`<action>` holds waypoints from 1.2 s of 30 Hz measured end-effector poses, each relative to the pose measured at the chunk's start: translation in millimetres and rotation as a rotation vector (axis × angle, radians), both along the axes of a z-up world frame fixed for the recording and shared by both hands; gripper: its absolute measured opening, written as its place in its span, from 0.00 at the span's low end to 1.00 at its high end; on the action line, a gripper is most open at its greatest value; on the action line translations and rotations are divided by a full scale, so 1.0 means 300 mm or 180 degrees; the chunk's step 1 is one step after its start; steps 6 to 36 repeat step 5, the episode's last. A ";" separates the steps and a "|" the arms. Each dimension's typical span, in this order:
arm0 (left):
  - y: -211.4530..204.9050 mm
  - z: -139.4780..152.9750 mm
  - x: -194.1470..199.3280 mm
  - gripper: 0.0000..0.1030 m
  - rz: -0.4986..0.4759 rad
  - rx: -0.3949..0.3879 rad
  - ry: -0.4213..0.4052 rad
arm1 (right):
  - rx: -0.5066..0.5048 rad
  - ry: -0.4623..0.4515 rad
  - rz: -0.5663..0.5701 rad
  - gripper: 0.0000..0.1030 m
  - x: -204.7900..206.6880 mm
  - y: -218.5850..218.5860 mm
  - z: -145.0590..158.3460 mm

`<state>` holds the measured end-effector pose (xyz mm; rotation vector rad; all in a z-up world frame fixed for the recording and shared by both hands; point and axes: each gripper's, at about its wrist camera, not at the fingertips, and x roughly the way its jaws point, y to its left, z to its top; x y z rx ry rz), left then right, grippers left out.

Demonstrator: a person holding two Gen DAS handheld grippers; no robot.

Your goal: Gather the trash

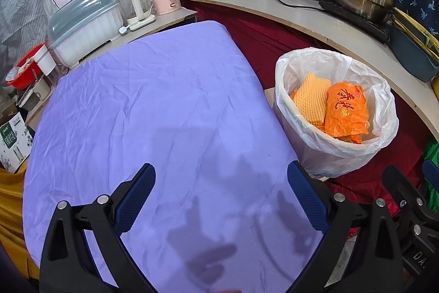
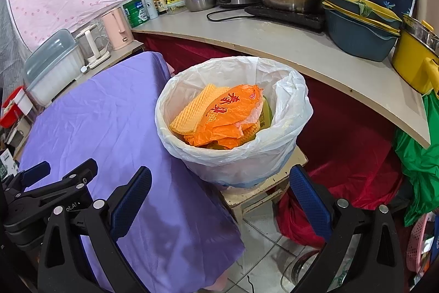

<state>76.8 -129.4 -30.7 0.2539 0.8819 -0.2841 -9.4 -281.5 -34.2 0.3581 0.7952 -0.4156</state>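
A: Both grippers first. Our left gripper (image 1: 221,177) hangs over the purple cloth (image 1: 164,106), jaws spread wide, nothing between them. Right gripper (image 2: 219,183) likewise spread and empty.

B: Trash?

A: Already in the bin (image 2: 233,155), just ahead of the right gripper and ahead-right of the left. We see an orange bag (image 2: 227,111) and a yellow foam sheet (image 2: 192,111) inside the white liner.

B: Step?

A: We judge collecting is nearly or fully done; no loose trash shows on the cloth ahead of us. Next move calls for a scan for leftovers, else pulling back.

B: View differences?

A: Right wrist shows the stool (image 2: 260,191) under the bin and the tiled floor; left wrist shows more of the cloth.
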 end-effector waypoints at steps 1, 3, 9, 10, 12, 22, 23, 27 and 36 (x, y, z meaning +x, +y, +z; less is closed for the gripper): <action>0.002 -0.002 -0.002 0.90 0.0007 -0.0007 -0.0004 | 0.0000 0.0004 0.0000 0.94 0.000 -0.001 -0.001; 0.001 -0.004 -0.001 0.90 -0.0021 -0.0026 0.0010 | 0.0000 0.0002 -0.0003 0.94 -0.001 -0.001 -0.003; -0.001 -0.005 -0.003 0.90 -0.0039 -0.0029 0.0007 | 0.0002 0.0009 -0.0001 0.94 0.001 -0.005 -0.005; -0.001 -0.005 -0.003 0.90 -0.0039 -0.0029 0.0007 | 0.0002 0.0009 -0.0001 0.94 0.001 -0.005 -0.005; -0.001 -0.005 -0.003 0.90 -0.0039 -0.0029 0.0007 | 0.0002 0.0009 -0.0001 0.94 0.001 -0.005 -0.005; -0.001 -0.005 -0.003 0.90 -0.0039 -0.0029 0.0007 | 0.0002 0.0009 -0.0001 0.94 0.001 -0.005 -0.005; -0.001 -0.005 -0.003 0.90 -0.0039 -0.0029 0.0007 | 0.0002 0.0009 -0.0001 0.94 0.001 -0.005 -0.005; -0.001 -0.005 -0.003 0.90 -0.0039 -0.0029 0.0007 | 0.0002 0.0009 -0.0001 0.94 0.001 -0.005 -0.005; -0.001 -0.005 -0.003 0.90 -0.0039 -0.0029 0.0007 | 0.0002 0.0009 -0.0001 0.94 0.001 -0.005 -0.005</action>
